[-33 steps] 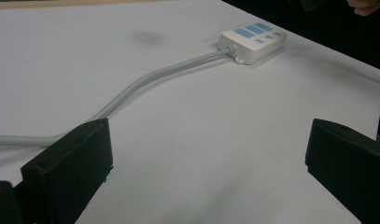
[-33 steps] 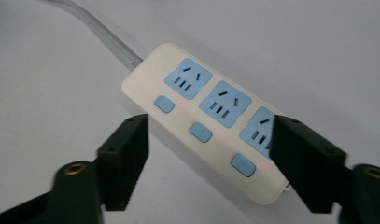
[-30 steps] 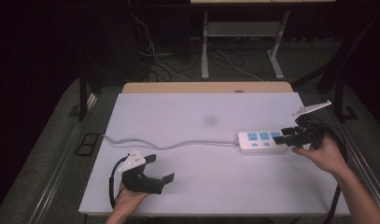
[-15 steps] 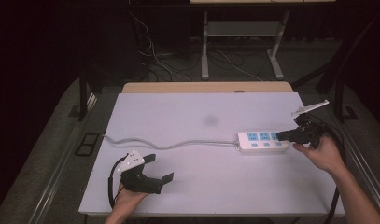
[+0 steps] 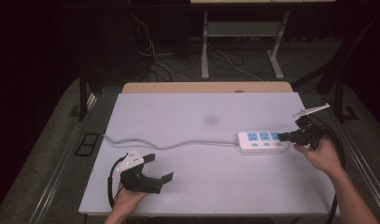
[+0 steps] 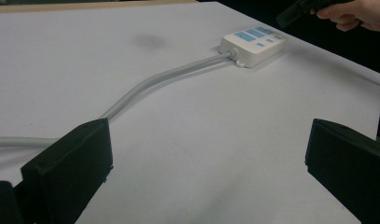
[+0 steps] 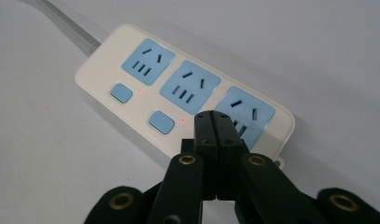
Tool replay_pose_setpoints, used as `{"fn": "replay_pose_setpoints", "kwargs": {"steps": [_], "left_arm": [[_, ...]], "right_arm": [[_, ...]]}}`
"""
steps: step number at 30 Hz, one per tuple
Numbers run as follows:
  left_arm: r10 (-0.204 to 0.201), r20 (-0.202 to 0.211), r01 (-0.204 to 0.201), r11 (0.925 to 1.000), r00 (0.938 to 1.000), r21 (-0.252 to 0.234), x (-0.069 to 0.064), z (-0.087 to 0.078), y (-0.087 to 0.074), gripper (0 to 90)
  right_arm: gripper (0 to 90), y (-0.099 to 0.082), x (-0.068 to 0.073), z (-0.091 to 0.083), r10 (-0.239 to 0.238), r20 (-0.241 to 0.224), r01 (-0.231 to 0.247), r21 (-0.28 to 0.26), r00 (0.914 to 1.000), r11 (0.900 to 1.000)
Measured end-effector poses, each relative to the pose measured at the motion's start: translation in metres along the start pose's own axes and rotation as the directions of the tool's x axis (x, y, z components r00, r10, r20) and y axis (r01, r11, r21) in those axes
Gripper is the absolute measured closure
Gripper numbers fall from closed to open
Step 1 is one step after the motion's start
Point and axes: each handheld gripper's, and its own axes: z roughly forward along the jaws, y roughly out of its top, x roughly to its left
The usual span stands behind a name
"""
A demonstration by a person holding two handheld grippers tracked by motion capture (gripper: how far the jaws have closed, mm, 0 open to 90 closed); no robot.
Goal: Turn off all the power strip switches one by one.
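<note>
- The power strip (image 7: 178,105) looks like smooth, slightly glossy cream plastic with blue parts.
- The table (image 5: 187,116) is matt white.
- The right gripper (image 7: 215,133) is matt black plastic with brass-coloured inserts.

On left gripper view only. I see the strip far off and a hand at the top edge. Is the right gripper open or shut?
Observer: Shut. In the right gripper view the right gripper has its two fingers pressed flat together, nothing between them.
Operator: Where's the tip relative to the strip?
Observer: Over the power strip at the end away from the cable, by the third socket; I cannot tell whether it touches.
Operator: Any switches on?
Observer: Small red lights glow beside the first button and the second button. The spot for a third is hidden behind the fingers.
</note>
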Motion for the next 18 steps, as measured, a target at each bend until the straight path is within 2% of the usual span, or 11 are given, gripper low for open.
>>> {"fn": "replay_pose_setpoints", "kwargs": {"steps": [13,18], "left_arm": [[-0.002,-0.002,0.002,1.0000,1.0000,-0.001,0.001,0.000,0.000,0.0],[-0.001,-0.001,0.001,1.0000,1.0000,0.000,0.001,0.000,0.000,0.0]], "right_arm": [[89.7,-0.007,-0.004,0.014,0.009,-0.012,-0.009,0.014,0.9999,0.9999],[89.7,-0.009,-0.005,0.014,0.023,-0.024,-0.023,0.006,0.9994,0.9997]]}}
